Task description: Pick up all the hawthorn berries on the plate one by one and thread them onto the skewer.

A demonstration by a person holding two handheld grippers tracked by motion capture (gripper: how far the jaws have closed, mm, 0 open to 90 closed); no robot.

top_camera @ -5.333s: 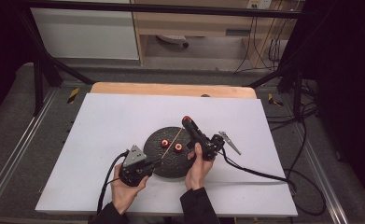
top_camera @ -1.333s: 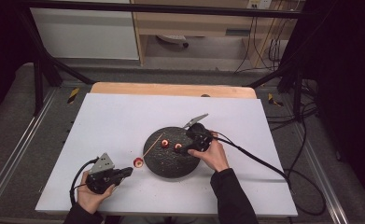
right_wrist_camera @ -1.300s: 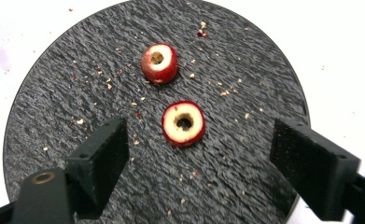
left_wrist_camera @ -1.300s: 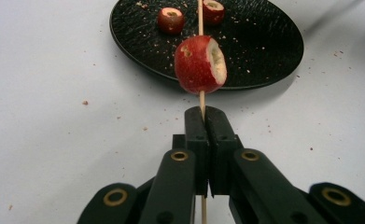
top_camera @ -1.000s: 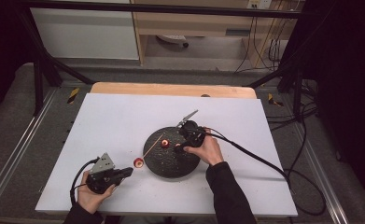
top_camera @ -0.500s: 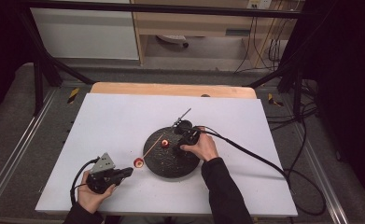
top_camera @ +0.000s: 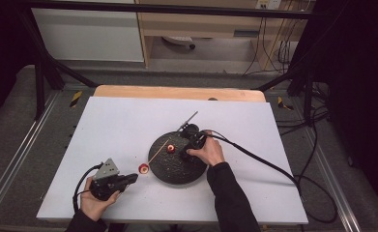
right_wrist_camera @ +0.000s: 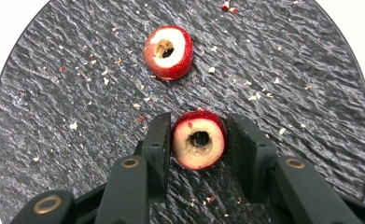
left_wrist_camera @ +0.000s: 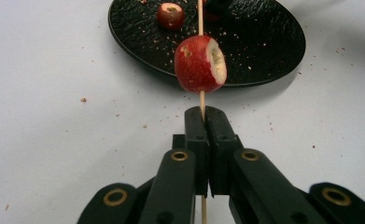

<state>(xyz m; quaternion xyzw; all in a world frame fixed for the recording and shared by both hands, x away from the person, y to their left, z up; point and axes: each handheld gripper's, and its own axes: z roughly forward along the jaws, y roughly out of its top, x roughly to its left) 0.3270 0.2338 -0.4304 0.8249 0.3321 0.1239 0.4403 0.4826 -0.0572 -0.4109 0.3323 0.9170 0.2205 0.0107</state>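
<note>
— How did the left claw (left_wrist_camera: 203,114) stand?

— Its jaws were pressed together on a thin wooden skewer (left_wrist_camera: 200,18), which ran up between them and through a small red cored fruit (left_wrist_camera: 200,64) just beyond the tips. In the high view that claw (top_camera: 132,178) lay near the front left of the white table (top_camera: 109,125), the fruit (top_camera: 143,168) just off the rim of the round black textured plate (top_camera: 177,175), and the skewer (top_camera: 158,150) slanted up over the plate.

— And the right claw (right_wrist_camera: 196,135)?

— Partly open, its jaws flanking a second red cored fruit with a pale cut face and dark hole (right_wrist_camera: 199,139). The left jaw sat just against the fruit; a narrow gap showed at the right jaw, so it was not clamped. The fruit rested on the plate (right_wrist_camera: 311,84).

— Anything else close by?

— A third cored red fruit (right_wrist_camera: 168,52) lay on the plate a little beyond the right claw's tips, apart from the one between the jaws. Pale and red crumbs (right_wrist_camera: 255,95) were scattered over the plate. From above, the right hand (top_camera: 207,151) covered its claw over the plate's far right part, a black cable (top_camera: 259,157) trailing off to the right.
</note>
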